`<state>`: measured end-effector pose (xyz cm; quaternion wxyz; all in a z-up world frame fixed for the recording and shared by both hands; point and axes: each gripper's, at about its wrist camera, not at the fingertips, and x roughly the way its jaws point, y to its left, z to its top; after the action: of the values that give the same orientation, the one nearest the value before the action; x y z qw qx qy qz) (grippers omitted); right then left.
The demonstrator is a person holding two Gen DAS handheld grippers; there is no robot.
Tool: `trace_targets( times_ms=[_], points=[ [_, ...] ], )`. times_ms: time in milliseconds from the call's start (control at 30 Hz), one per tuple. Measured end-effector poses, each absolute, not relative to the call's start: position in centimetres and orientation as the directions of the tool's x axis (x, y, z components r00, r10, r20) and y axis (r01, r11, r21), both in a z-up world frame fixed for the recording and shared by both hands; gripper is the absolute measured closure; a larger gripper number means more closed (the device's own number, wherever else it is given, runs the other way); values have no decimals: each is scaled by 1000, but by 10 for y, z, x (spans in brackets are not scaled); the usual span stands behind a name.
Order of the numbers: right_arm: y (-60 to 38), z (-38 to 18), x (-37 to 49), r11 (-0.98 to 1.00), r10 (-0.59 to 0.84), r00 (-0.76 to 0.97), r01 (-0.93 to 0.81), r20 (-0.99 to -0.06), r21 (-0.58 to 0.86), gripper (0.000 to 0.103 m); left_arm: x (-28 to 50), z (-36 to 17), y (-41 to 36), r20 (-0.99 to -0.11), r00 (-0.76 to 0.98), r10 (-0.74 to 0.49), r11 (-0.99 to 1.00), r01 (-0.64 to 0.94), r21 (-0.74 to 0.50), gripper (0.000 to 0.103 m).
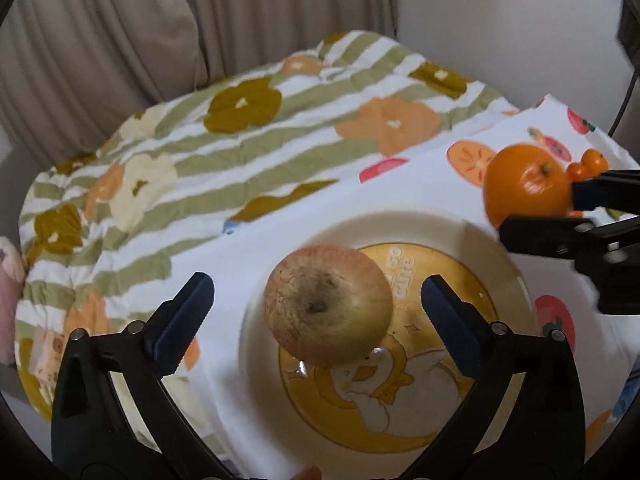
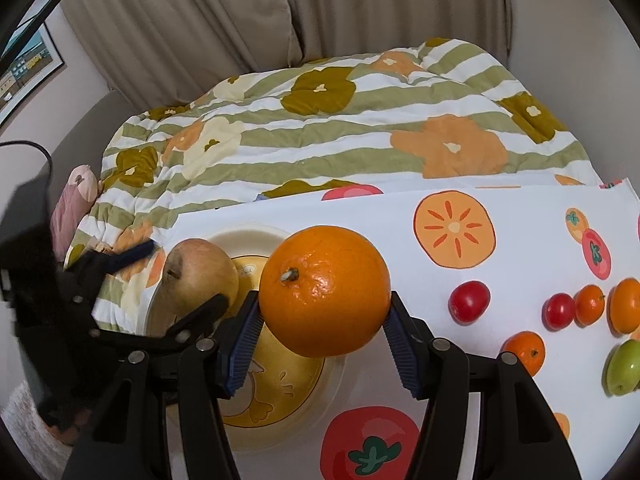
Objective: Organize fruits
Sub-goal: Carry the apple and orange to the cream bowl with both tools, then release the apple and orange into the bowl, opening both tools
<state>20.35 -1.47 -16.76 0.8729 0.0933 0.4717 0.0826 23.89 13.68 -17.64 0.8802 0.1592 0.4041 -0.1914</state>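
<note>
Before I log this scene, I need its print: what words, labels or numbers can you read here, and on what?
"so cute" in pale letters on the plate, partly hidden by the apple; any word before it is covered.
Small marks on the plate in the right wrist view: too small to read.
Cloth, orange, framed picture: no readable text.

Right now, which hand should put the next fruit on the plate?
The right one, probably. The right gripper already clamps the orange just above the plate. The left gripper is open around the apple and carries nothing.

Floral striped quilt (image 2: 320,140), beige curtains (image 2: 180,12), framed picture (image 2: 28,60).
</note>
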Motion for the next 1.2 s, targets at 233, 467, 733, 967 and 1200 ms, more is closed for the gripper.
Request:
trace_targets(
  times_ms=[233,467,733,967,1200],
  points=[
    [0,-178,207,962,269,502,-179,-822,205,47,229,-168,151,-784,591,-189,886,448,123,0],
    [21,-196,214,937,293,463,-311,-836,157,47,218,-174,165,-808,568,-159,897,425,122,0],
    [43,-208,227,912,278,454,-400,-847,85,47,214,-185,178,-825,547,-143,920,380,93,0],
    [49,-212,231,904,237,442,-426,-865,30,47,213,-186,181,-825,550,-133,930,358,89,0],
    [49,-200,219,898,234,507,-440,-829,-15,0,210,-185,184,-825,552,-121,938,335,86,0]
  ],
)
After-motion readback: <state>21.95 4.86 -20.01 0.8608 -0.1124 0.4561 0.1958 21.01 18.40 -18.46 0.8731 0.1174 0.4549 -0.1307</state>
